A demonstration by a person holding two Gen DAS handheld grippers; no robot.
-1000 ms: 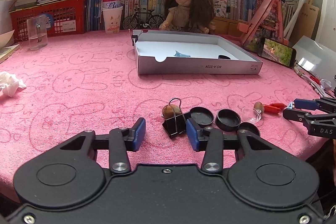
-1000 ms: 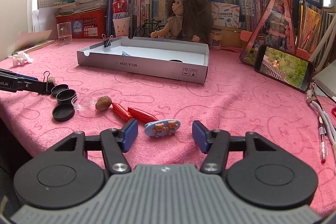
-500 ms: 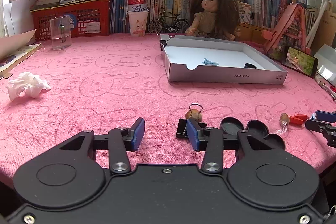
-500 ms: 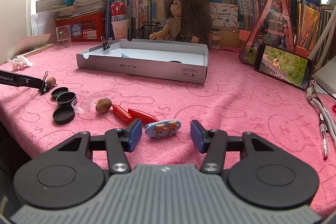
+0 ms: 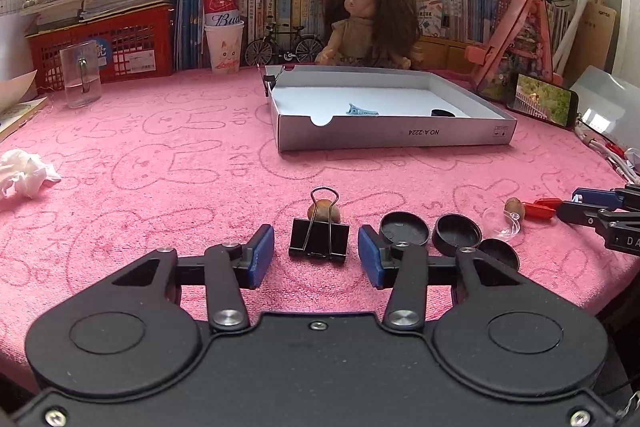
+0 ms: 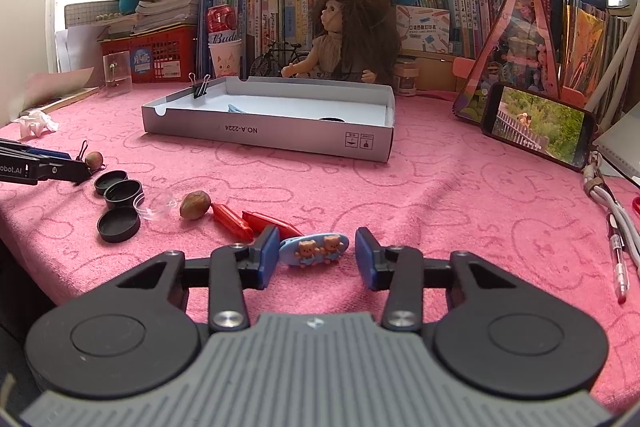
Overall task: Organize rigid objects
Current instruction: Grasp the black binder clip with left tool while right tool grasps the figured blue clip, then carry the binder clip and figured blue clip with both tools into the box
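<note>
On pink cloth, box [image 5: 394,139] marked "NO.A-2224", left gripper [image 5: 316,257] released around binder clip [image 5: 319,239], right gripper [image 6: 316,257] released around hair clip [image 6: 314,249].

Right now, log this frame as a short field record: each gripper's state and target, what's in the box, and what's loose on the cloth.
left gripper: open, astride the black binder clip
right gripper: open, astride the bear hair clip
white box: holds a blue hair clip and a dark round piece, partly hidden
loose items: three black caps, clear cap, two nuts, red clips
surface: pink towel
</note>
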